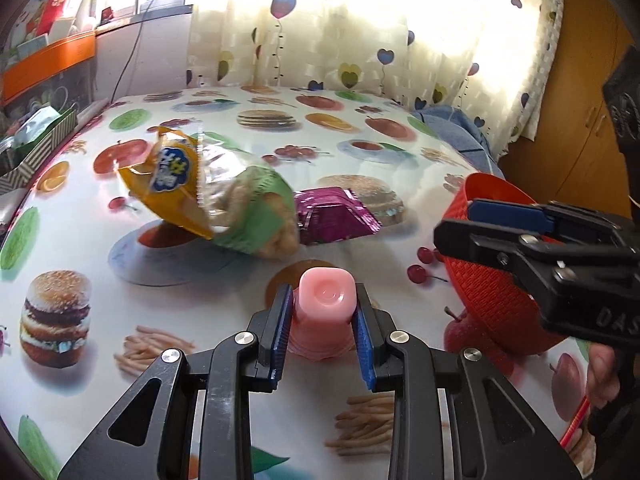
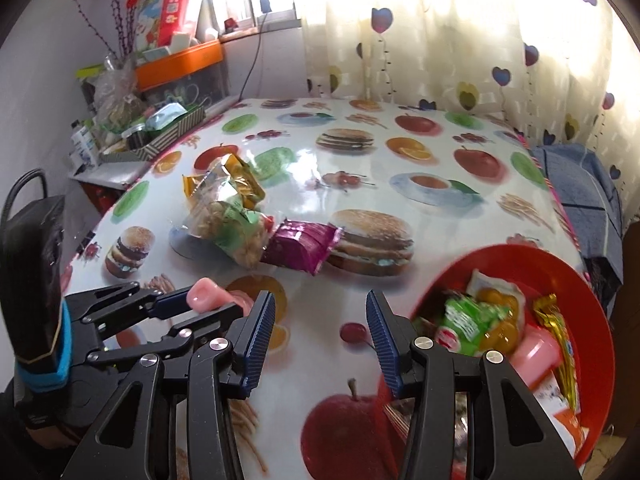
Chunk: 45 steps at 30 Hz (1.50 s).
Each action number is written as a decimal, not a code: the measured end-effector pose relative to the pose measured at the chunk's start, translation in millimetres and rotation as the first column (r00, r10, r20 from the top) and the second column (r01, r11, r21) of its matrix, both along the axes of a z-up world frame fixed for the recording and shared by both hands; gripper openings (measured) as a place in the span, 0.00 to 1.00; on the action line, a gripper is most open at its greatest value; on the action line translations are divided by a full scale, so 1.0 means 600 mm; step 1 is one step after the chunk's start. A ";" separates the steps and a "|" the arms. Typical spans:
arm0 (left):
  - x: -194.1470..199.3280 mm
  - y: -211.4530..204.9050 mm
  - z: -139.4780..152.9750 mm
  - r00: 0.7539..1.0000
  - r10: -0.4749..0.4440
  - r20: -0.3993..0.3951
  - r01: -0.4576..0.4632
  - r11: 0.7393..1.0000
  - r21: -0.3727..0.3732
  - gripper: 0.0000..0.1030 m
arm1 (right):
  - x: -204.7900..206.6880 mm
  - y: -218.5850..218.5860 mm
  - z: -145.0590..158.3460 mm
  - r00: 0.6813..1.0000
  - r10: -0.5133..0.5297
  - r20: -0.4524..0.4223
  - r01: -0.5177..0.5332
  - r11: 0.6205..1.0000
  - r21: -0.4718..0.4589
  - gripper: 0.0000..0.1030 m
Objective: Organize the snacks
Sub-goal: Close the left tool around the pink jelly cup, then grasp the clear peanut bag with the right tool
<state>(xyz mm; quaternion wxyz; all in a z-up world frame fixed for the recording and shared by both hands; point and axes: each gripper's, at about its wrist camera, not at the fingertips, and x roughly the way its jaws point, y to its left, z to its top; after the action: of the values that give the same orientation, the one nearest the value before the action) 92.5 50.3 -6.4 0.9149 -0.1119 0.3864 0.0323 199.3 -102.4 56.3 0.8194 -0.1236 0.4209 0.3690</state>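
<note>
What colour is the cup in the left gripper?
Pink cup; clearest in the left wrist view.

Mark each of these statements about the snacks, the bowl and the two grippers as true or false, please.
1. The left gripper is closed on a pink jelly cup. True.
2. The right gripper holds a purple packet. False: its jaws are open with nothing between them; the purple packet lies on the table.
3. The red bowl is empty. False: several snacks already lie in it.
4. A yellow snack bag lies on the tablecloth beside a green-labelled bag. True.
5. The curtain has a heart pattern. True.
</note>
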 end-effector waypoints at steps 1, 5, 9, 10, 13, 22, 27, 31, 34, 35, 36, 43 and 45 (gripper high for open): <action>-0.005 0.006 0.000 1.000 0.008 0.001 -0.008 1.000 -0.003 0.29 | 0.002 0.008 0.001 1.000 0.007 -0.002 -0.007 1.000 0.000 0.45; -0.022 0.029 -0.003 0.999 0.035 -0.007 -0.035 0.999 -0.014 0.29 | 0.006 0.047 0.006 0.998 0.067 -0.016 -0.067 0.997 0.027 0.45; -0.038 0.053 -0.009 0.998 0.066 -0.015 -0.066 0.998 -0.021 0.29 | 0.002 0.099 0.001 0.987 0.163 -0.010 -0.163 0.986 0.039 0.45; -0.043 0.060 -0.010 0.997 0.075 -0.016 -0.076 0.997 -0.021 0.29 | 0.000 0.111 -0.003 0.983 0.183 -0.005 -0.183 0.983 0.024 0.46; -0.052 0.079 -0.013 0.995 0.099 -0.020 -0.100 0.995 -0.027 0.29 | -0.008 0.143 -0.018 0.969 0.245 0.013 -0.245 0.969 -0.023 0.54; -0.070 0.124 -0.023 0.988 0.149 -0.023 -0.150 0.987 -0.050 0.29 | -0.001 0.212 -0.054 0.950 0.306 0.060 -0.297 0.946 -0.127 0.61; -0.074 0.139 -0.025 0.987 0.159 -0.022 -0.160 0.985 -0.062 0.30 | 0.013 0.239 -0.061 0.954 0.290 0.072 -0.279 0.952 -0.129 0.61; -0.075 0.145 -0.026 0.987 0.161 -0.019 -0.162 0.985 -0.066 0.30 | 0.024 0.247 -0.062 0.967 0.249 0.056 -0.242 0.964 -0.114 0.59; -0.077 0.147 -0.026 0.987 0.161 -0.017 -0.161 0.985 -0.068 0.30 | 0.026 0.241 -0.056 0.973 0.222 0.062 -0.217 0.973 -0.080 0.47; -0.077 0.147 -0.026 0.987 0.161 -0.017 -0.162 0.984 -0.069 0.30 | 0.027 0.240 -0.055 0.974 0.219 0.061 -0.214 0.974 -0.075 0.46; -0.077 0.146 -0.026 0.987 0.160 -0.018 -0.161 0.985 -0.068 0.30 | 0.027 0.239 -0.055 0.975 0.216 0.059 -0.212 0.975 -0.069 0.46; -0.076 0.147 -0.023 0.984 0.176 -0.023 -0.177 0.983 -0.054 0.30 | 0.021 0.226 -0.048 0.978 0.201 0.059 -0.199 0.979 -0.036 0.42; -0.077 0.146 -0.018 0.982 0.186 -0.025 -0.187 0.981 -0.044 0.30 | 0.017 0.219 -0.044 0.979 0.197 0.058 -0.196 0.980 -0.026 0.42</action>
<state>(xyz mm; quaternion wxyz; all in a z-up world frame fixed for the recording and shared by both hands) 46.4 138.0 -17.2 0.9010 -0.1686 0.3844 0.1100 209.7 28.8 29.8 0.7901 -0.1841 0.3853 0.4399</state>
